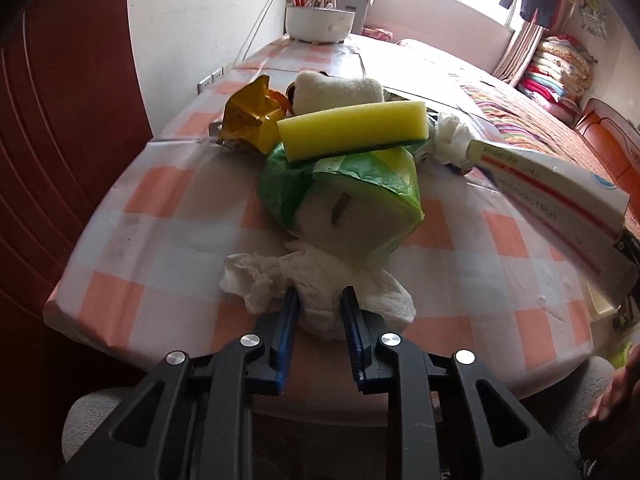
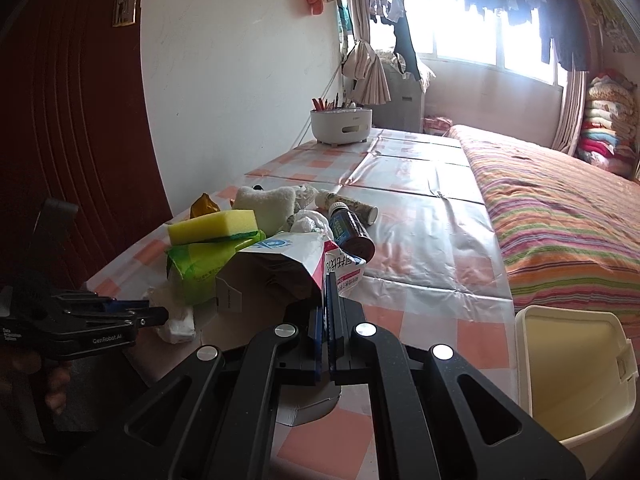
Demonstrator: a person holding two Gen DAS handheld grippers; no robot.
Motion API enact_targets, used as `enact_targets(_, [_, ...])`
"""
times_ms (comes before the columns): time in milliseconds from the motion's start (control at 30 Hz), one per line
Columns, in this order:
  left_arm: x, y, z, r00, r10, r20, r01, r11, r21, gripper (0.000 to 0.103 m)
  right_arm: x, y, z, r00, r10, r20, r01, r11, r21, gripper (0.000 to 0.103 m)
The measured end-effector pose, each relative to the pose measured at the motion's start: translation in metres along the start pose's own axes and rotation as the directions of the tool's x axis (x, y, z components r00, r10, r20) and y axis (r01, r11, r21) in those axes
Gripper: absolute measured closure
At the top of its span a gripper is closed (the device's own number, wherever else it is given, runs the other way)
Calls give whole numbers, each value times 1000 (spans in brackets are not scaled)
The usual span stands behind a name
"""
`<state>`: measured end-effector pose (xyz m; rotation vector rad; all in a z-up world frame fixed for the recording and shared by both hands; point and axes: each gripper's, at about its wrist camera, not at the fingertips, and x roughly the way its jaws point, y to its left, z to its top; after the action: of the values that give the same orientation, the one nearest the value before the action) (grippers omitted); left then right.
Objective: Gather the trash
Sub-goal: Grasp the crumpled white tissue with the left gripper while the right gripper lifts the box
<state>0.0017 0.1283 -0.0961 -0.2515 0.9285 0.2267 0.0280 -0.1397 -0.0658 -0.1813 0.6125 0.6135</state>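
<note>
Both grippers grasp trash at the table's near edge
Left gripper (image 1: 320, 300) pinches crumpled tissue (image 1: 316, 288), lower centre; right gripper (image 2: 329, 280) clenches white carton (image 2: 288, 260)

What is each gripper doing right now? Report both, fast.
Left gripper: closed on the crumpled tissue at the table edge.
Right gripper: shut on the opened white carton, held off the table.

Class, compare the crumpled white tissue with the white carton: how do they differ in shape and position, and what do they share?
The tissue is soft and crumpled; the carton is stiff and long, with red print. The tissue lies on the table, pinched by the left claw; the carton is lifted off it in the shut right claw. Both are mostly white and gripped.
</note>
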Motion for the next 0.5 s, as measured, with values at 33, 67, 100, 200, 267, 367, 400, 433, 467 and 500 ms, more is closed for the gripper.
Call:
enact_targets(33, [-1, 2, 0, 1000, -8, 5, 8, 1000, -5, 87, -1, -2, 1, 1000, -2, 5, 2, 1000, 2, 101])
enact_targets(67, [-2, 4, 0, 1000, -14, 9, 14, 1000, -10, 91, -2, -2, 2, 1000, -4, 10, 4, 1000, 4, 101])
enact_targets(100, [-3, 4, -1, 1000, -19, 14, 19, 1000, -14, 94, -3, -4, 3, 1000, -5, 17, 5, 1000, 8, 101])
enact_targets(200, [-10, 5, 0, 998, -36, 51, 37, 999, -17, 97, -6, -9, 7, 999, -9, 45, 8, 1000, 13, 101])
enact_targets(267, [-19, 4, 0, 996, -34, 88, 35, 999, -10, 98, -9, -13, 12, 997, -15, 70, 15, 1000, 10, 101])
enact_targets(367, [-29, 1, 2, 991, -54, 124, 55, 999, 0, 98, -11, -17, 18, 995, -22, 102, 22, 1000, -1, 101])
enact_targets(400, [-32, 0, 2, 989, -64, 136, 65, 998, -1, 98, -11, -19, 20, 993, -25, 114, 26, 1000, -7, 101])
enact_targets(433, [-37, -3, 4, 985, -71, 157, 70, 997, 7, 98, -12, -21, 23, 992, -31, 126, 34, 999, -16, 101])
enact_targets(467, [-41, -6, 6, 982, -71, 173, 70, 997, 16, 98, -13, -24, 25, 989, -38, 141, 41, 999, -22, 101])
enact_targets(500, [-44, -8, 7, 979, -74, 187, 71, 997, 24, 98, -13, -27, 28, 987, -42, 154, 47, 999, -26, 101])
